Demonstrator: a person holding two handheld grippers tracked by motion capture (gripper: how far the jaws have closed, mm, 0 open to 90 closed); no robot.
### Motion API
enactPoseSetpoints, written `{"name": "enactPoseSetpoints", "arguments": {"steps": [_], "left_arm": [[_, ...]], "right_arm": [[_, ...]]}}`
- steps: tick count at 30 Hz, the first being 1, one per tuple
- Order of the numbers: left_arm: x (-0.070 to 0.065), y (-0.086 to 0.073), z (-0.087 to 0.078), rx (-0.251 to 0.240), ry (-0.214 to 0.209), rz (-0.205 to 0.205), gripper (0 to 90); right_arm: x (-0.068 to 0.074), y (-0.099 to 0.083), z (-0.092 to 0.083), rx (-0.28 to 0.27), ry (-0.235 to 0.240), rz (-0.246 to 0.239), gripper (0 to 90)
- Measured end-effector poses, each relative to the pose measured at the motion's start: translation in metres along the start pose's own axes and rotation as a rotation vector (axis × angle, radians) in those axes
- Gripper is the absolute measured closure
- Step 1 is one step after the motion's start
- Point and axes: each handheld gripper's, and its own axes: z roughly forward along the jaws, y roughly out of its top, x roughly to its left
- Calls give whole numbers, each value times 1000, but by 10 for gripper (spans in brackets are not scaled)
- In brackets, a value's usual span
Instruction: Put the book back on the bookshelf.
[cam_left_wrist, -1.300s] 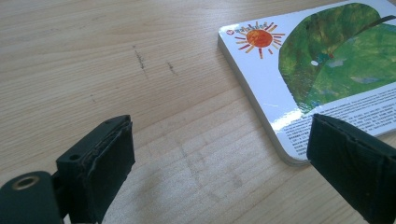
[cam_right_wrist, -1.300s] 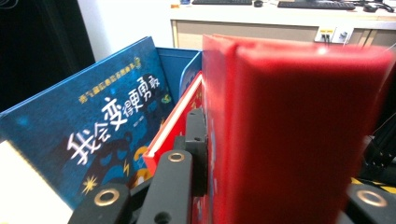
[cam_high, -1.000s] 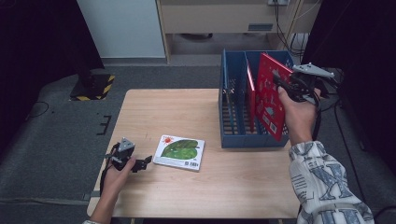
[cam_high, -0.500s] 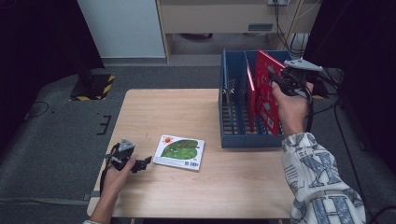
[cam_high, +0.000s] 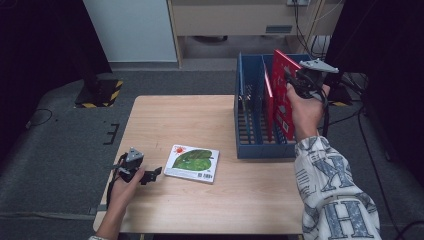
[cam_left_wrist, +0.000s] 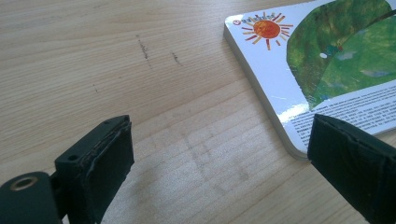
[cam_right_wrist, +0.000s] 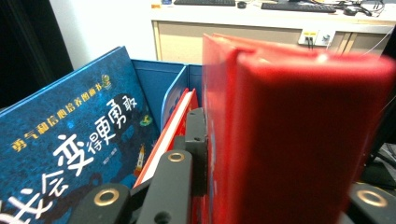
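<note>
High view: R gripper (cam_high: 295, 82) raised, clamping red book (cam_high: 282, 95); L gripper (cam_high: 145, 175) low.

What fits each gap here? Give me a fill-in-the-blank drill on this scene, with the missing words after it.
1. The right gripper is shut on a ____ book standing in the blue rack.
2. The left gripper rests on the table with its jaws ____.
3. The picture book lying flat on the table shows a big ____ leaf and an orange sun.

Missing words: red; open; green
</note>
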Motion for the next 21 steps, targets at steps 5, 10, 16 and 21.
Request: {"name": "enactPoseSetpoints", "arguments": {"steps": [5,10,16,21], "left_arm": [[0,0,0,1,0,-3,65],[0,0,1,7,-1,-3,65],[0,0,1,13,-3,4,65],[-1,0,1,18,-7,4,67]], "right_arm": [[2,-1,10,-3,-8,-3,792],[2,-6,20,-11,-29,10,792],[3,-11,30,-18,-47,21,792],[2,-16,37,-22,-42,21,791]]}}
